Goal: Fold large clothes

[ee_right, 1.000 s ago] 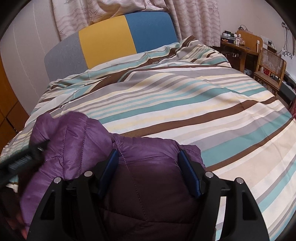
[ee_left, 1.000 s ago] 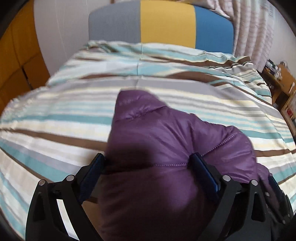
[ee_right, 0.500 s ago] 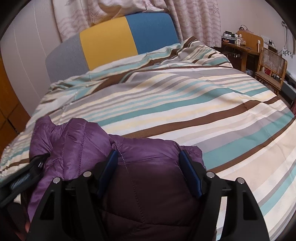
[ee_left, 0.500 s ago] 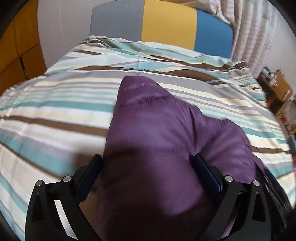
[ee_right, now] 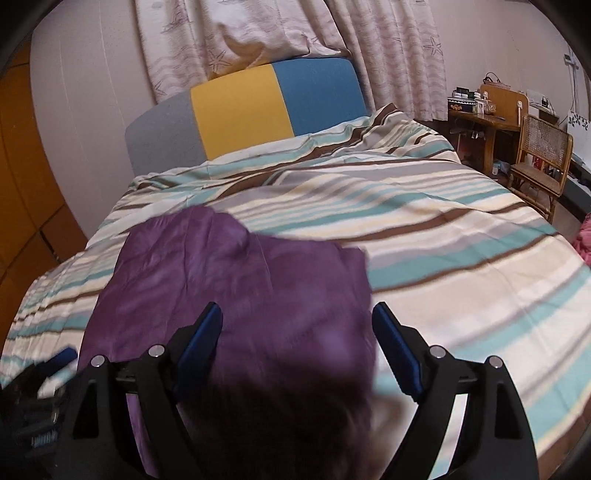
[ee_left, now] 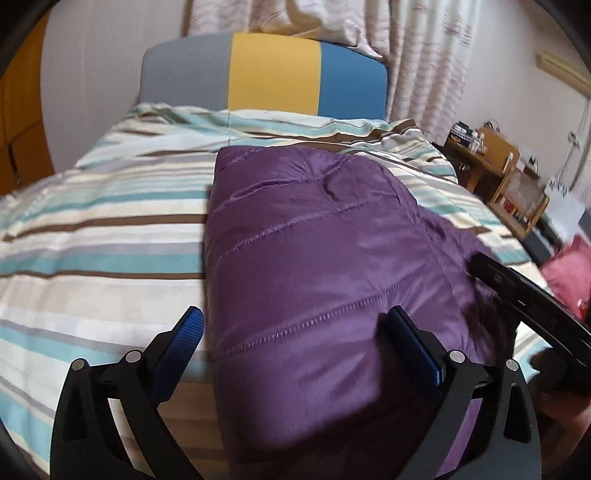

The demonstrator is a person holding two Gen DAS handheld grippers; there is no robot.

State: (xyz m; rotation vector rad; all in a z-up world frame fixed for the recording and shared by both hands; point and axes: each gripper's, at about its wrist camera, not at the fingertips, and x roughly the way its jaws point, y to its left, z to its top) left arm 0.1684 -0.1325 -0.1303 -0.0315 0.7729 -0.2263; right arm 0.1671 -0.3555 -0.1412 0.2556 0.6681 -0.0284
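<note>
A: Two views are given. What is shown from the left wrist?

B: A bed covered by a striped duvet [ee_left: 103, 236] is seen, backed by a grey, yellow and blue headboard [ee_left: 273, 74], with patterned curtains [ee_left: 417, 62] behind and a wooden desk [ee_left: 495, 158] at the right. A purple quilted jacket [ee_left: 317, 258] is laid on the duvet, folded into a long block with stitched seams across it. The left gripper [ee_left: 295, 343] is held wide: the left pad stands clear of the fabric, while the right pad is seen against the jacket's top. The right gripper [ee_left: 524, 291] is visible as a dark bar at the jacket's right edge.

A: And from the right wrist?

B: The same duvet [ee_right: 443, 258], headboard [ee_right: 273, 107], curtains [ee_right: 280, 33] and desk [ee_right: 484, 122] are shown, with a cane chair [ee_right: 543, 155] beside the desk. The jacket [ee_right: 236, 280] is blurred, lying left of centre. The right gripper [ee_right: 297, 343] is being opened; fabric lies between its pads, the right one clear of it.
</note>
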